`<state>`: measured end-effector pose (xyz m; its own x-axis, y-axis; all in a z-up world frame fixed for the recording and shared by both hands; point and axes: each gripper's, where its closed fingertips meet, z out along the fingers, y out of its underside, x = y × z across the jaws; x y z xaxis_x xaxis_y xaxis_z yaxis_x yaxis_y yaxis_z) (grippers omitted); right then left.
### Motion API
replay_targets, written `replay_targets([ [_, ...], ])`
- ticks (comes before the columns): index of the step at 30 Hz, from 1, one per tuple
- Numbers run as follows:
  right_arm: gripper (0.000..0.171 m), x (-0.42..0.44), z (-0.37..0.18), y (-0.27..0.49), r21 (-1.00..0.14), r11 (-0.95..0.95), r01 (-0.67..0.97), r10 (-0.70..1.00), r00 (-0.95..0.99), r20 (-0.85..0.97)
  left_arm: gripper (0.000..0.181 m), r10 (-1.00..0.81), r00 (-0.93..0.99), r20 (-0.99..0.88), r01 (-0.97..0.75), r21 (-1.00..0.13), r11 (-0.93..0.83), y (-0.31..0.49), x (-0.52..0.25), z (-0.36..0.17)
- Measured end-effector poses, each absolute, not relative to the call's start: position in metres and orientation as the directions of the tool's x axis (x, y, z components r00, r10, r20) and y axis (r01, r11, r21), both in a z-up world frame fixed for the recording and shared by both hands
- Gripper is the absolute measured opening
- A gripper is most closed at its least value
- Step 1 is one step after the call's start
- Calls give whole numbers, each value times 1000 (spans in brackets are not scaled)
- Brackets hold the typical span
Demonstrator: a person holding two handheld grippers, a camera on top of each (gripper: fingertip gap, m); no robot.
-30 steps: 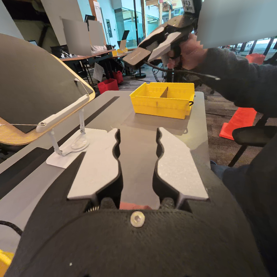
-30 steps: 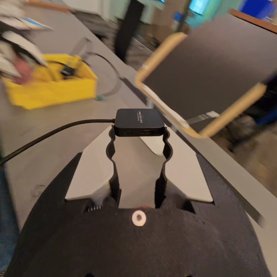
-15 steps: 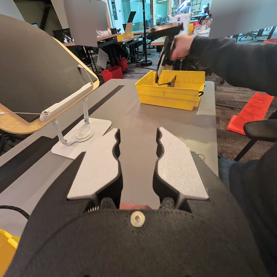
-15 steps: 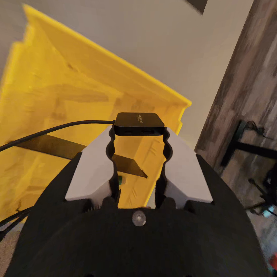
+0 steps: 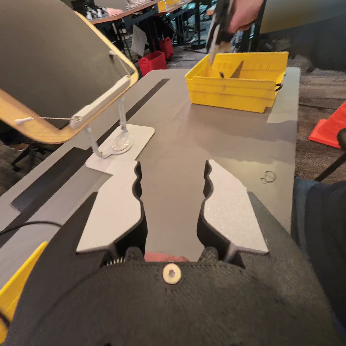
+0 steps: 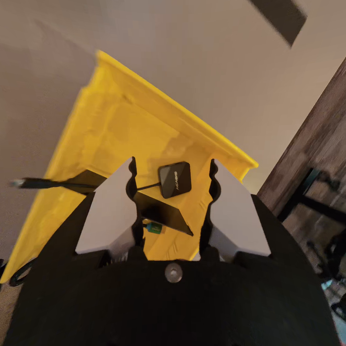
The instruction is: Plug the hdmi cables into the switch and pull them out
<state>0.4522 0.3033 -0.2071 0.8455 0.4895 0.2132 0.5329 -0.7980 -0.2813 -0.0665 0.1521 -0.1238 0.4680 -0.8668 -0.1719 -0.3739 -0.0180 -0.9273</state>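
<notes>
The black HDMI switch [image 6: 175,179] lies flat on the floor of the yellow bin [image 6: 168,112], in the compartment beyond the dark divider [image 6: 162,213]. Its thin lead [image 6: 148,186] runs off its left edge toward the divider. The switch touches neither of my fingers. A small green-and-blue piece [image 6: 155,228] sits on the near side of the divider; too small to identify.

My right gripper [image 6: 172,162] hangs above the bin pointing down, jaws spread wide, nothing between them. A blurred black cable with a connector end [image 6: 18,182] crosses left of my left finger.

My left gripper [image 5: 172,164] hovers over the grey table [image 5: 215,134], well apart from the bin, jaws wide, nothing between them. In this view the right gripper [image 5: 215,48] points down into the bin [image 5: 230,93]. A tilted board on a white stand [image 5: 119,144] is at left. An orange cone [image 5: 329,131] is on the floor to the right.
</notes>
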Motion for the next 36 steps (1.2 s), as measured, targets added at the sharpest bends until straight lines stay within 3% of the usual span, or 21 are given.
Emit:
replay_targets([
  [6, 65, 334, -140, 263, -552, -523, 650, 646, 725, 241, 63, -692, 644, -325, -508, -859, -70, 187, -150, -117],
  [12, 56, 236, -120, 205, -673, -299, 677, 785, 575, 229, 62, -523, 725, -449, -625, -748, -223, 216, -236, -141],
  [19, 54, 177, -141, 175, -692, -205, 692, 860, 465, 210, 57, -506, 741, -441, -659, -619, -426, 254, -273, -208],
  [22, 54, 165, -148, 167, -691, -191, 697, 877, 437, 198, 67, -426, 759, -492, -649, -518, -558, 267, -308, -229],
  [24, 53, 161, -151, 164, -694, -182, 697, 883, 426, 197, 78, -398, 798, -453, -597, -509, -620, 268, -322, -238],
  [30, 52, 152, -154, 159, -709, -162, 686, 898, 400, 182, 91, -417, 838, -352, -539, -415, -733, 268, -334, -274],
  [33, 52, 147, -154, 158, -722, -156, 674, 903, 394, 172, 82, -401, 857, -322, -506, -383, -773, 273, -337, -287],
  [35, 51, 144, -156, 157, -724, -153, 673, 907, 386, 167, 62, -379, 862, -336, -492, -373, -787, 277, -343, -290],
  [36, 51, 142, -158, 156, -725, -153, 672, 909, 383, 163, 61, -380, 860, -340, -495, -380, -781, 278, -344, -289],
])
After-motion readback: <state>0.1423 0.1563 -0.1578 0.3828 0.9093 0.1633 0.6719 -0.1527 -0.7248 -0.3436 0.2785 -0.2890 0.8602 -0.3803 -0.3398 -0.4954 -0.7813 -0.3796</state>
